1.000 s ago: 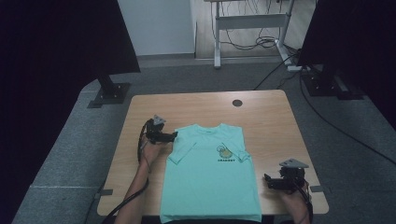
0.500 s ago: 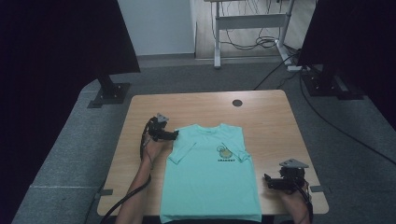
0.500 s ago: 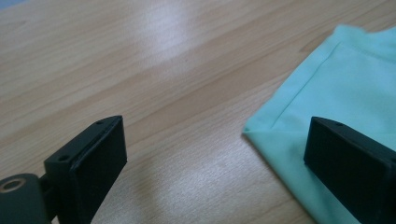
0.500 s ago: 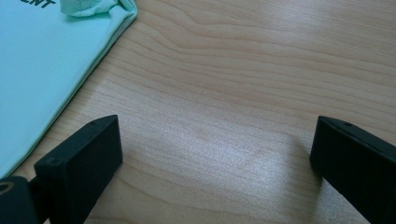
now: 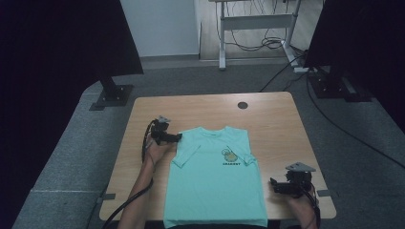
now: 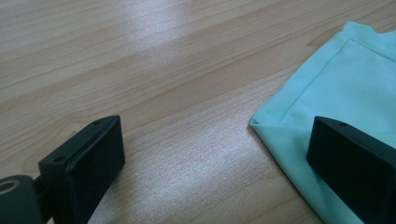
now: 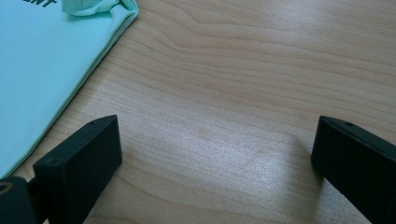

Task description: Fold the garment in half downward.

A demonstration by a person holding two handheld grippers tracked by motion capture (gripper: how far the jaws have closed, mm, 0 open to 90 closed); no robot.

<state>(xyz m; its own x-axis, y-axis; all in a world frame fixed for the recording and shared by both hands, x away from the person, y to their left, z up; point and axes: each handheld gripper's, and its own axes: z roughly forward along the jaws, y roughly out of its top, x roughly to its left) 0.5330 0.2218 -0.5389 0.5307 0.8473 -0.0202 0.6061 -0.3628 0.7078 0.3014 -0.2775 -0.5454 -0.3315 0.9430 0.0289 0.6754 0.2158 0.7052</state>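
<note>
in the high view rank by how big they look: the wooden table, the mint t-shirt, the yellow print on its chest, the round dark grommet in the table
1. Light wooden table
2. Mint-green t-shirt
3. Yellow chest print
4. Round dark grommet

The last two look close in size; the grommet lies farther from the camera, so their order is unsure.

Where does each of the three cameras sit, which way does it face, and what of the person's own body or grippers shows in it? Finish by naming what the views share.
High view: above the person's side, facing forward and down on the table; both forearms, left gripper and right gripper show.
Left gripper view: rides the left gripper, facing the T-shirt shoulder corner; jaws wide apart.
Right gripper view: rides the right gripper, facing bare wood beside the shirt's side edge; jaws wide apart.
Shared: the mint T-shirt and wooden table.
</note>
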